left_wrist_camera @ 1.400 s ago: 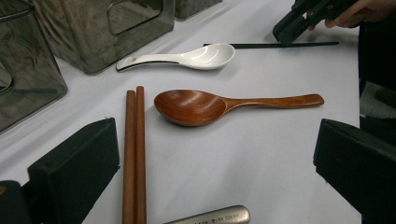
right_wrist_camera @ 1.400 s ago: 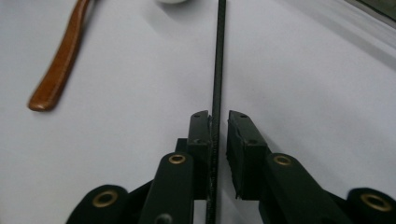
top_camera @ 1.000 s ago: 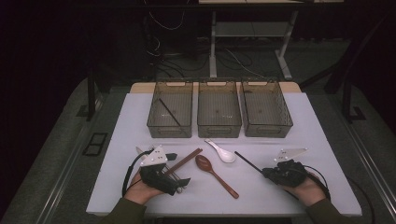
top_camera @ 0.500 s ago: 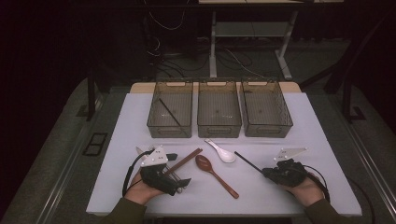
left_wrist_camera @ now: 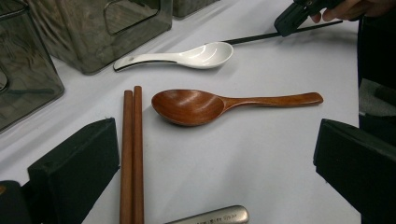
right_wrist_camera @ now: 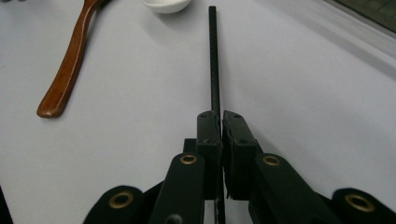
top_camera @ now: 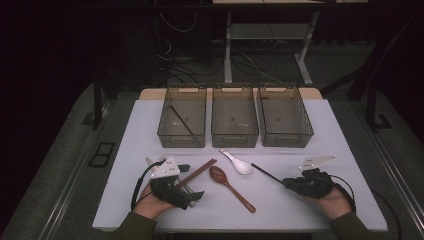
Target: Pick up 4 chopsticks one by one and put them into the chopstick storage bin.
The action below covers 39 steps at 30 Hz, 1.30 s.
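the right tool is pinched on a thin black straight chopstick, which lies flat on the white counter, its far tip near a white ceramic soup spoon. the left tool stands spread wide around a pair of reddish-brown wooden chopsticks and a glossy brown wooden spoon.

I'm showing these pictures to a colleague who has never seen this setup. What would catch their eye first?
Probably the three smoky transparent plastic bins lined up at the far side of the white table, the left one holding a black stick. Next, the glossy brown wooden spoon lying mid-table beside a white ceramic soup spoon and a pair of reddish-brown wooden chopsticks. Finally, the right gripper, shut on a thin black chopstick.
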### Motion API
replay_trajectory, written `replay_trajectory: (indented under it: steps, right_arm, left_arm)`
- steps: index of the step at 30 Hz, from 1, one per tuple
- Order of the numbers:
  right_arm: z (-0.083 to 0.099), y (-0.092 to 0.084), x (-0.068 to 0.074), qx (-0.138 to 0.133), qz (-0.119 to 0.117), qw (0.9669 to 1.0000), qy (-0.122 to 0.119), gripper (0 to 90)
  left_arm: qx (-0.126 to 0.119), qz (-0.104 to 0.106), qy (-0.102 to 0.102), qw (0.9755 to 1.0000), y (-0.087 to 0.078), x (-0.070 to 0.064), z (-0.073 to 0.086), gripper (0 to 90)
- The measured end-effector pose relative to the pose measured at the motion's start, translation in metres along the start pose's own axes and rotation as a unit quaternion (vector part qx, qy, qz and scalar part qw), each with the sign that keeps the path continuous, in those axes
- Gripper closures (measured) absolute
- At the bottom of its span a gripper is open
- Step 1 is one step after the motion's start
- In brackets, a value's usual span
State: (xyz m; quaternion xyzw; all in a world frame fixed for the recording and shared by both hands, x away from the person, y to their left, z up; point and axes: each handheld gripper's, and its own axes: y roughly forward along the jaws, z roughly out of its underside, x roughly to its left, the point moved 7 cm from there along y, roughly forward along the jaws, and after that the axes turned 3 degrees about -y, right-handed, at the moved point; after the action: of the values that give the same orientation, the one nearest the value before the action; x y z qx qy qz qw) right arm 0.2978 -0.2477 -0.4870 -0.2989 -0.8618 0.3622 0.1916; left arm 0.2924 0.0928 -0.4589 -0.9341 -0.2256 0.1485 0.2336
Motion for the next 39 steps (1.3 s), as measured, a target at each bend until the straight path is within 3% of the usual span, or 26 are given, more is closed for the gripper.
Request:
replay_trajectory:
  steps: [22,39]
  right_arm:
    - [-0.012,-0.018,0.001,-0.039,-0.016,0.9991,0.002,85.9]
    - [-0.035,-0.018,0.007,-0.063,-0.031,0.9973,-0.025,85.8]
  left_arm:
    - [0.001,0.001,0.002,1.0000,0.000,0.000,0.000,0.0]
    - [0.001,0.000,-0.001,1.0000,0.001,0.000,0.000,0.0]
